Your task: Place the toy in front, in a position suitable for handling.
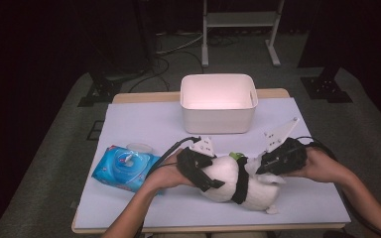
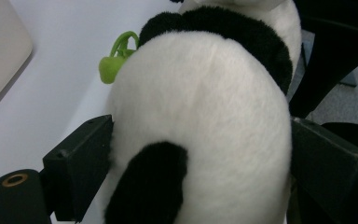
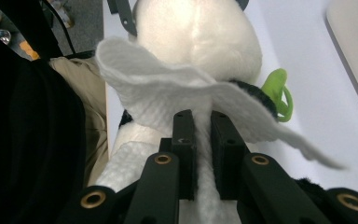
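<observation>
White plush, w/ black bands: the panda toy (image 1: 230, 181) lay on its side at the near edge of the table (image 1: 144, 124), betw. our two hands, a green pacifier (image 2: 116, 58) at its far side. Our left gripper (image 1: 201, 168) had its jaws spread wide around the panda's round body, pads against the fur on both sides, so we held it there. Our right gripper (image 3: 203, 140) was pinched nearly closed on a white wipe (image 3: 168, 95), draped over the toy.
</observation>
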A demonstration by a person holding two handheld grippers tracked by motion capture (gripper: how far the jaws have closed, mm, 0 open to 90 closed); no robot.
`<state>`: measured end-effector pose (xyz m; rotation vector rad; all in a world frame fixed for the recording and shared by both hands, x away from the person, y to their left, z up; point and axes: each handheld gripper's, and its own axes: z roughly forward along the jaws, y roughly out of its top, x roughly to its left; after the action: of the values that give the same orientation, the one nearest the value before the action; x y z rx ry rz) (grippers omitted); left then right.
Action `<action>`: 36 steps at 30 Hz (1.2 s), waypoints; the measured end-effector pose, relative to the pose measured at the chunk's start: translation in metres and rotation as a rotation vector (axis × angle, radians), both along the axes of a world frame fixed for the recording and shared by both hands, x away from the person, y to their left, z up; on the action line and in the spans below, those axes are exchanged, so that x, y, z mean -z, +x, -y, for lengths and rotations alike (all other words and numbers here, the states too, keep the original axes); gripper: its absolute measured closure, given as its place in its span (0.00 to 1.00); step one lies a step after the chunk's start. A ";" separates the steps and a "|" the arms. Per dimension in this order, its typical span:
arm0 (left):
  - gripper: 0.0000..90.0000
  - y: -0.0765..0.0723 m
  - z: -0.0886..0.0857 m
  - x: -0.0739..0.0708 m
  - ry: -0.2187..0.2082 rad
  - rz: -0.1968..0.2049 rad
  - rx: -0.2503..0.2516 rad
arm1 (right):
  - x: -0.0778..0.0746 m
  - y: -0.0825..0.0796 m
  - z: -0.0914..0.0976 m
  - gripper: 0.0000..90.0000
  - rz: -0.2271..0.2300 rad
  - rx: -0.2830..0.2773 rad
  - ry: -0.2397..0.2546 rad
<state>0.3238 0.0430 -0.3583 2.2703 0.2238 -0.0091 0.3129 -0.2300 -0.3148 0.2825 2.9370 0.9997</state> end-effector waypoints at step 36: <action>0.08 0.008 -0.015 0.023 -0.087 -0.093 0.001 | 0.007 -0.006 0.023 0.90 -0.030 0.025 -0.003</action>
<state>0.3315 0.0582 -0.3814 2.1855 0.2668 -0.1231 0.3070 -0.2527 -0.3221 0.3366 2.9531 0.9960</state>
